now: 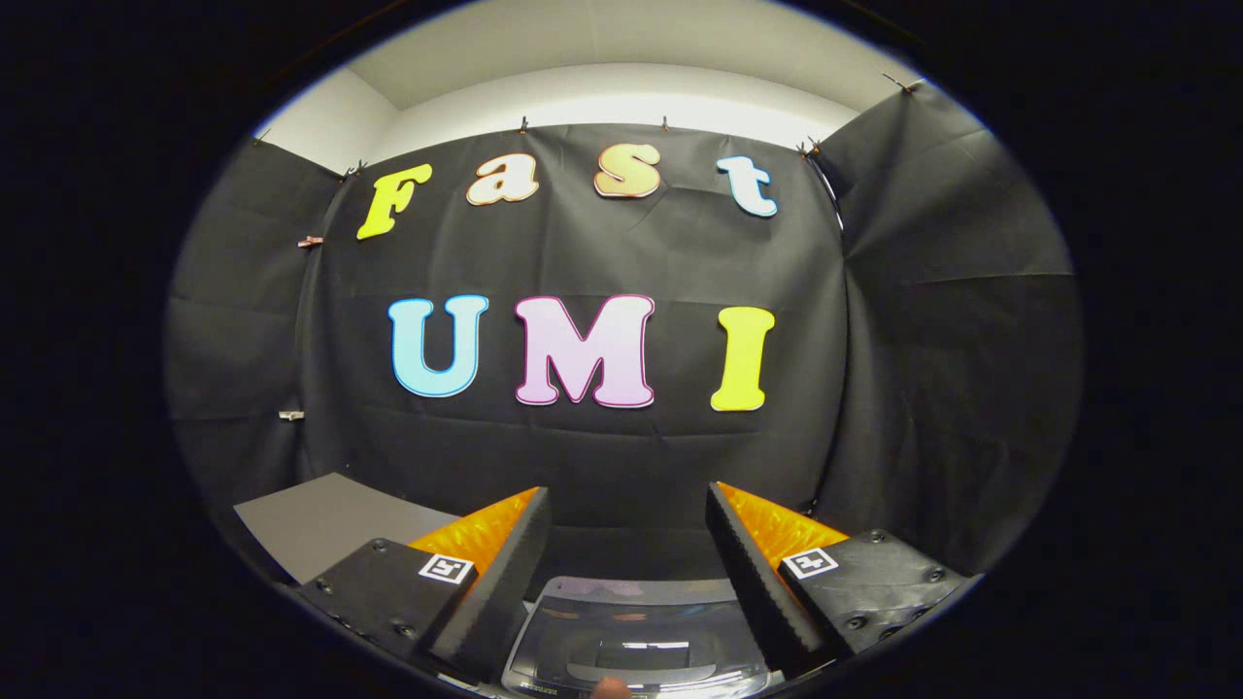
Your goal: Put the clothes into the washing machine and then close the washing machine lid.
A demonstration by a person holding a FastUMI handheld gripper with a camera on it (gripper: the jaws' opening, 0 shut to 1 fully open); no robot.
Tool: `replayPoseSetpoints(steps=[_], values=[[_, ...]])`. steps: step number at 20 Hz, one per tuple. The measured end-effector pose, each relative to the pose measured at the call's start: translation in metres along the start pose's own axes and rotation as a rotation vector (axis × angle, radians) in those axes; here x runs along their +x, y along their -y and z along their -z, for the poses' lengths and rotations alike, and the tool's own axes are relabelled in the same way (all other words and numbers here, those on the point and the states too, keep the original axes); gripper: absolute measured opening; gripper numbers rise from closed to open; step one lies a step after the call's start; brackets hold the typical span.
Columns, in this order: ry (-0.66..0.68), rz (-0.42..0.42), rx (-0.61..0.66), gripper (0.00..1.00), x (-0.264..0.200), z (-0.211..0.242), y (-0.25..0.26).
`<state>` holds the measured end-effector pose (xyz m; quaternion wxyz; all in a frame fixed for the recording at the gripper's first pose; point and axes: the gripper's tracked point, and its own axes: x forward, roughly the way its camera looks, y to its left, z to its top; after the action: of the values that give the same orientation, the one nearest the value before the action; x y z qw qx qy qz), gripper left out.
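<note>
My gripper [628, 500] is open, its two fingers spread wide with nothing between them, and it points level at the booth's back wall. Below and between the fingers lies the top of the washing machine [636, 631], with a glossy, see-through lid that looks to be down and flat. A small rounded tip of something orange-pink [612, 687] peeks up just in front of the lid. I see no clothes from here.
A grey tabletop [320, 519] stretches to the left of the machine, beyond my left finger. Black cloth walls close the booth behind and on both sides, with a white ceiling above.
</note>
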<state>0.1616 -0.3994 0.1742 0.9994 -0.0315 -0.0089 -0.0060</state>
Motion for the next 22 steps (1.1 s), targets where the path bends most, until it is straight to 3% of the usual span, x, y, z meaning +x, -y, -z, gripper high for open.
replayPoseSetpoints(steps=[22], values=[[0.024,0.032,0.019,0.99,0.008,-0.012,-0.002]])
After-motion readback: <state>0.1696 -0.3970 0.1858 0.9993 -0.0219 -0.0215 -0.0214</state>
